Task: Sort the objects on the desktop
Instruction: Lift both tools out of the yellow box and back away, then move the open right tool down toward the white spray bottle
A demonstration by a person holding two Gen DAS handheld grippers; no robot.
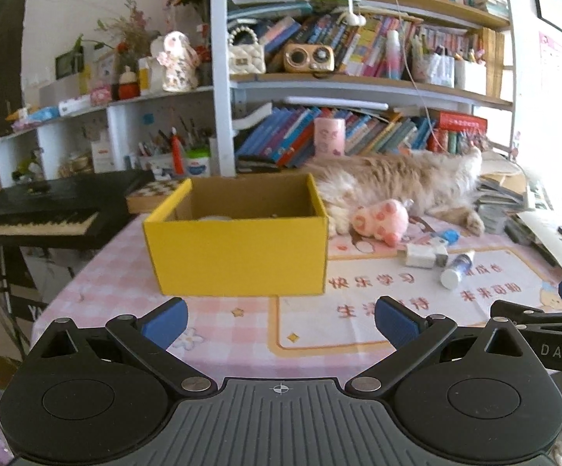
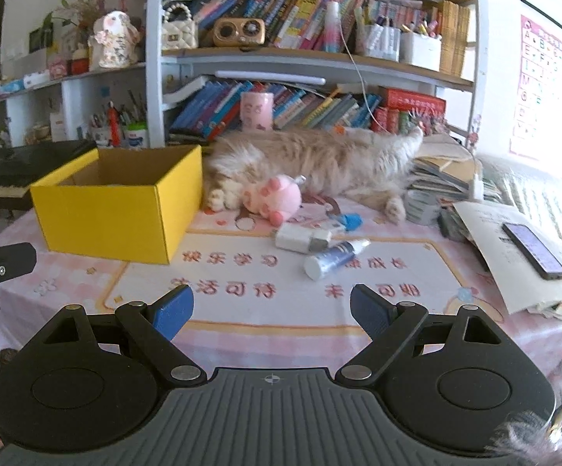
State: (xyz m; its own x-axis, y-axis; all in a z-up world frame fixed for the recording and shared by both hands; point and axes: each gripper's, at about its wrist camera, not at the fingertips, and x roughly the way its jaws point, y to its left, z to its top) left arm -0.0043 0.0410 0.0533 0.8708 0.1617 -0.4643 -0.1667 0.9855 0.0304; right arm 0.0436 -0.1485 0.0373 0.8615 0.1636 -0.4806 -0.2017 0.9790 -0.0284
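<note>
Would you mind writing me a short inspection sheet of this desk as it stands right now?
Surface: table under a pink checked cloth with a printed mat.
Job's things: open yellow box at left; loose beside it a pink plush toy, white charger, blue-and-white tube lying on its side, small blue item.
Clutter: cat lying behind the toy; phone on papers at right; book pile.
Grippers: left gripper and right gripper both open, empty, short of the things.
Cables: white cord hanging down the shelves.
Surroundings: bookshelf, keyboard at left, wall poster.
</note>
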